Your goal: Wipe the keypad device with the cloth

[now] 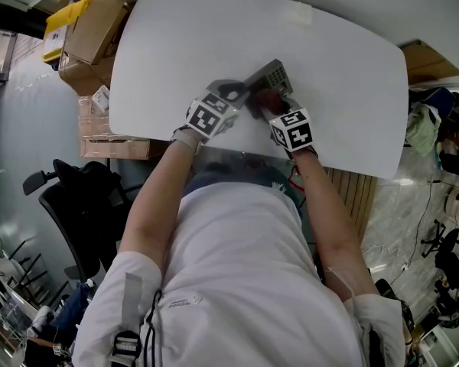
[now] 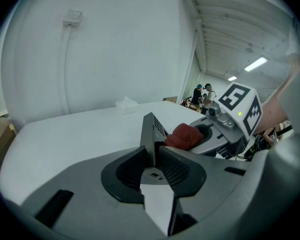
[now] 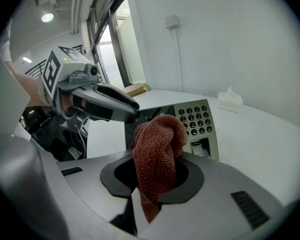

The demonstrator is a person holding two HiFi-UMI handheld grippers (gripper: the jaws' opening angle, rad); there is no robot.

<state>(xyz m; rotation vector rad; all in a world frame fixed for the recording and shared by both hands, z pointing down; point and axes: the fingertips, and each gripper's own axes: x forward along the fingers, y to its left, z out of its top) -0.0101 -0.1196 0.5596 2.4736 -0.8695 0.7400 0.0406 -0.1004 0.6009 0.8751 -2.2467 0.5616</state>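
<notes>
The grey keypad device (image 1: 271, 77) stands tilted on edge above the white table (image 1: 176, 60). My left gripper (image 2: 154, 160) is shut on the device's near edge (image 2: 149, 134). In the right gripper view the keypad device (image 3: 196, 124) shows its buttons and a slot beneath. My right gripper (image 3: 152, 184) is shut on the reddish-brown cloth (image 3: 156, 154), bunched and pressed against the device's dark screen part. From the left gripper view, the cloth (image 2: 186, 135) sits just behind the device, with the right gripper (image 2: 225, 129) behind it. In the head view both grippers (image 1: 214, 113) (image 1: 291, 128) meet at the device.
A small white tissue-like object (image 3: 230, 100) lies at the far side of the table near the wall. Cardboard boxes (image 1: 92, 33) are stacked off the table's left end, and a black office chair (image 1: 76, 197) stands beside the person.
</notes>
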